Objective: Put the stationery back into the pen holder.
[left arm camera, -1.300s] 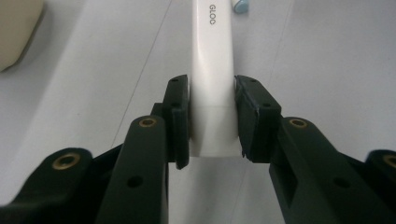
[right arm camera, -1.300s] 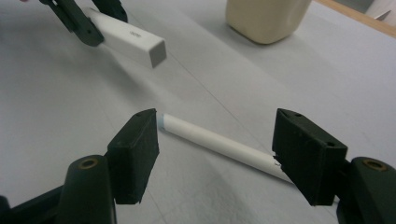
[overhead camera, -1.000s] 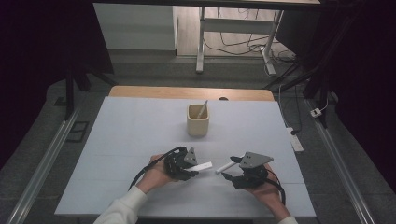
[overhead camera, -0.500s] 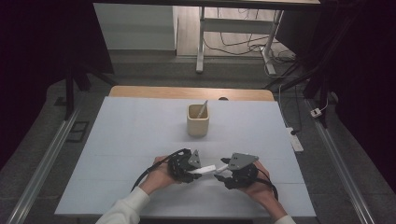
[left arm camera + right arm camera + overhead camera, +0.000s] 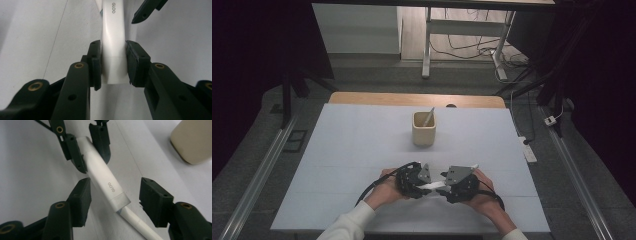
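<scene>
- Left gripper (image 5: 417, 181) is clamped on the butt end of a white toothbrush (image 5: 113, 45); in the left gripper view both pads press its flat sides.
- Right gripper (image 5: 451, 186) faces it from the right; its jaws have just been closing, yet in the right gripper view they stand clear of the toothbrush on both sides, which passes between them at a slant.
- Toothbrush is held just above the near middle of the table (image 5: 337, 165), bridging the two grippers.
- Handling, as I judge it: light, stiff, glossy plastic, so likely slippery under the pads and apt to swivel if pinched off-centre.
- Best hold looks to be the thick handle with the lettering, on its flat sides; the thinner neck beyond the grey band (image 5: 121, 200) would give the pads less to bite and may flex.
- Beige cup (image 5: 423, 128) stands farther off on the table's middle, upright, with a thin stick-like thing leaning in it; it is well apart from the grippers.
- Table has a smooth pale top with faint seams, and a wooden strip along its far edge.
- Room is dim; beyond the table are a desk frame (image 5: 427, 45) and cables on the floor, and metal rails run down either side.
</scene>
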